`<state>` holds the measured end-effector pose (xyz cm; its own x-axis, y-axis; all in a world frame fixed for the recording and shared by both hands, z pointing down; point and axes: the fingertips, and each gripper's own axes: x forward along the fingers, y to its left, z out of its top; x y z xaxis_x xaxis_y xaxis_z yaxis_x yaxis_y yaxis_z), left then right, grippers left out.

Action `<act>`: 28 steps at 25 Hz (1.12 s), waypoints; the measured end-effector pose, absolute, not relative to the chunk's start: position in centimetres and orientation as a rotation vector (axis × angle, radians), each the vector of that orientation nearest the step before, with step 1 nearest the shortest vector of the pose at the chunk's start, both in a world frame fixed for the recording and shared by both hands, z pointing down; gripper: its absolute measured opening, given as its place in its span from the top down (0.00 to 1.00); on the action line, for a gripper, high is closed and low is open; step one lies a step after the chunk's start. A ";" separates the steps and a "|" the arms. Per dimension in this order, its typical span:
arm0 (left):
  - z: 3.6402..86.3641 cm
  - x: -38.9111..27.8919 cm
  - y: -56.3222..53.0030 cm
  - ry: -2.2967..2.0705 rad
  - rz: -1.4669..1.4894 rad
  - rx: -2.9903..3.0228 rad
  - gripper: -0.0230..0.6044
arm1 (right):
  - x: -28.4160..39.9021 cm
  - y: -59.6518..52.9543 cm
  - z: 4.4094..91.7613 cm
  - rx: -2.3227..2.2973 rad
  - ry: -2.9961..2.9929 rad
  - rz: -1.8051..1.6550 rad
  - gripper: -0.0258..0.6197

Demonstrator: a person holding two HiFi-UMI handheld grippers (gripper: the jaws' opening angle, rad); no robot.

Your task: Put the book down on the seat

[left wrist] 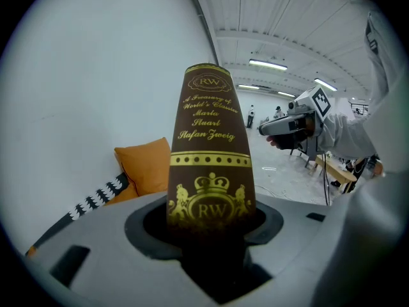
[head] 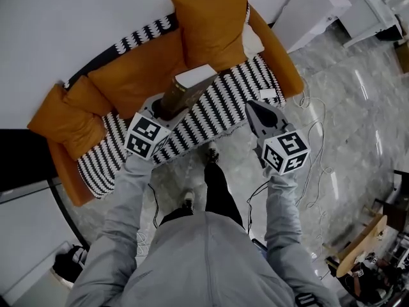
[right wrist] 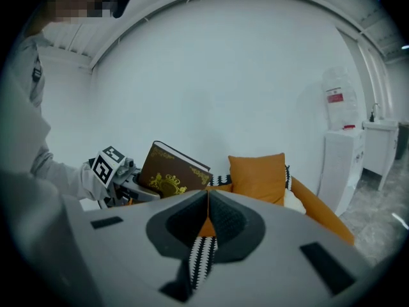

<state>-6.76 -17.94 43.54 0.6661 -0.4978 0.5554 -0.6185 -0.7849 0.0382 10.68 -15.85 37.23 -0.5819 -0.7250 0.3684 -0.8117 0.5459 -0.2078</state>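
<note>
A white wall [head: 96, 11] backs an orange sofa [head: 284, 62] with a black-and-white zigzag seat [head: 217, 107]. Above the seat, the left gripper's [left wrist: 211, 229] jaws clamp a brown gilt-lettered hardback book [left wrist: 211, 146]; the right gripper's [right wrist: 208, 203] jaws meet, empty.

Both grey-sleeved arms [head: 121, 203] reach forward, angled down. The grey plastic left gripper [head: 165, 109] has its jaws clamped on a brown hardcover book [head: 182, 89] that stands up between them. The grey plastic right gripper [head: 257, 115] is level beside it, jaws together, empty.
</note>
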 end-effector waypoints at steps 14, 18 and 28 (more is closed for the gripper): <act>52.8 -4.7 -23.2 -0.802 0.901 2.542 0.59 | 12.3 -22.1 46.8 1.266 -2.458 0.688 0.91; 55.7 -3.6 -24.5 -0.754 0.927 2.512 0.59 | 12.5 -23.9 49.2 1.262 -2.446 0.738 0.91; 64.8 -2.4 -27.5 -0.693 0.975 2.360 0.59 | 13.8 -26.8 55.1 1.217 -2.396 0.859 0.91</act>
